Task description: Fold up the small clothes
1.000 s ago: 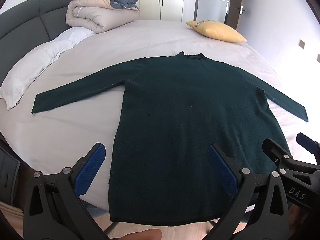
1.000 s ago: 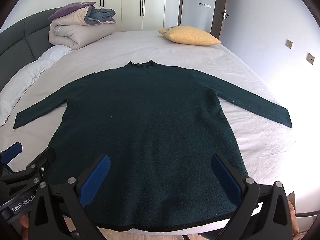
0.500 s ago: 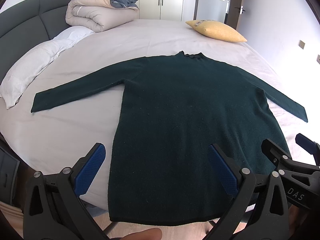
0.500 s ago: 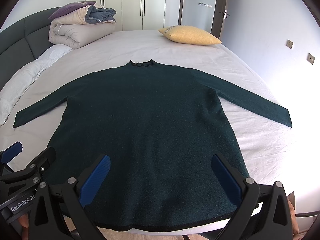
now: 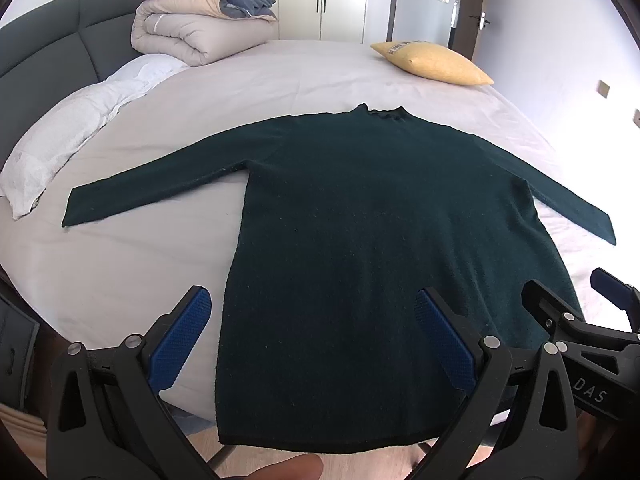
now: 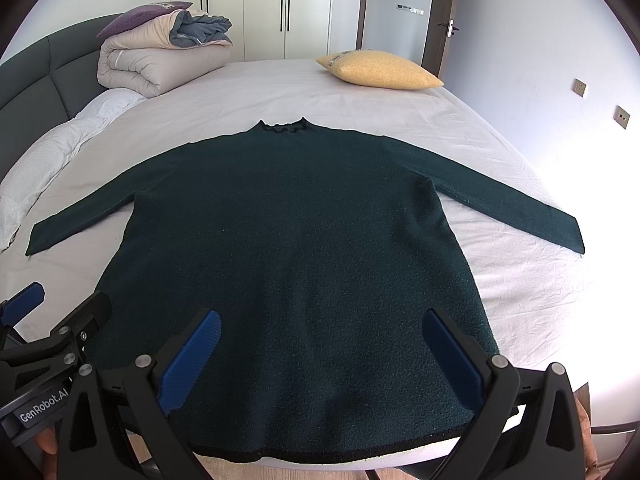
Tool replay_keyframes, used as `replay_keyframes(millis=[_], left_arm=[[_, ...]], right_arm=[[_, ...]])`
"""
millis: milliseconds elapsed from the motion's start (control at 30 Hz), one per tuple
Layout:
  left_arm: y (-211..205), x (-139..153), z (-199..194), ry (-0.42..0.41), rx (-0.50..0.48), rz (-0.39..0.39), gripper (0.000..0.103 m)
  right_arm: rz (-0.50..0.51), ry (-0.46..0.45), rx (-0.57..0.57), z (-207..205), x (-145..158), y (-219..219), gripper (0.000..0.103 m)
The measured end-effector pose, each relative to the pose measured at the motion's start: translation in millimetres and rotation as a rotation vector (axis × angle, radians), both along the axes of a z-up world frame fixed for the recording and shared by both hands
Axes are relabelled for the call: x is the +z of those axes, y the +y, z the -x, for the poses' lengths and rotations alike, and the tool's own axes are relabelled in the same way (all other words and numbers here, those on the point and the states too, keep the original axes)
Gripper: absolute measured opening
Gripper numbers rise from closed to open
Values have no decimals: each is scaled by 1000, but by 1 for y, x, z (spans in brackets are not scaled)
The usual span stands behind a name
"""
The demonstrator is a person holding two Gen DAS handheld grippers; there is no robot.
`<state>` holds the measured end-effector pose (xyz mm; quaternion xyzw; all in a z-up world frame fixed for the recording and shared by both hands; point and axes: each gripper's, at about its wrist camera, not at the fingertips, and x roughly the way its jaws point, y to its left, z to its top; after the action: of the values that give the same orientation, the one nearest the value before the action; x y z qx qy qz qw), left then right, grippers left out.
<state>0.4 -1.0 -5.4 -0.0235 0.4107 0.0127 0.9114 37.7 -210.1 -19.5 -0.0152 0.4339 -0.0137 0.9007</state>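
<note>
A dark green sweater (image 6: 296, 264) is lying flat and face up on the bed (image 6: 400, 116), both sleeves stretching out to the sides and its hem hanging just over the near edge of the mattress. The left hand-held gripper (image 5: 312, 340) is hovering above the sweater's lower left part, its blue-padded fingers (image 5: 182, 334) standing wide apart and gripping nothing. The right hand-held gripper (image 6: 320, 356) is hovering over the lower middle of the sweater, its fingers (image 6: 450, 354) also spread wide and empty. Each gripper is showing at the edge of the other's view. A yellow pillow (image 6: 380, 70) is resting at the far side of the bed, a rolled duvet (image 6: 160, 60) is sitting by the dark headboard (image 5: 44, 52), and a white pillow (image 5: 68, 136) is lying along the left.
</note>
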Motion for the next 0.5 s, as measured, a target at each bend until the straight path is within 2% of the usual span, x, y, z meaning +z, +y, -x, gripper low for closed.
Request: replay_keyframes(millis=[500], left_arm=[[1, -7, -7, 7, 10, -12, 103]], right_arm=[[0, 13, -14, -2, -10, -5, 103]])
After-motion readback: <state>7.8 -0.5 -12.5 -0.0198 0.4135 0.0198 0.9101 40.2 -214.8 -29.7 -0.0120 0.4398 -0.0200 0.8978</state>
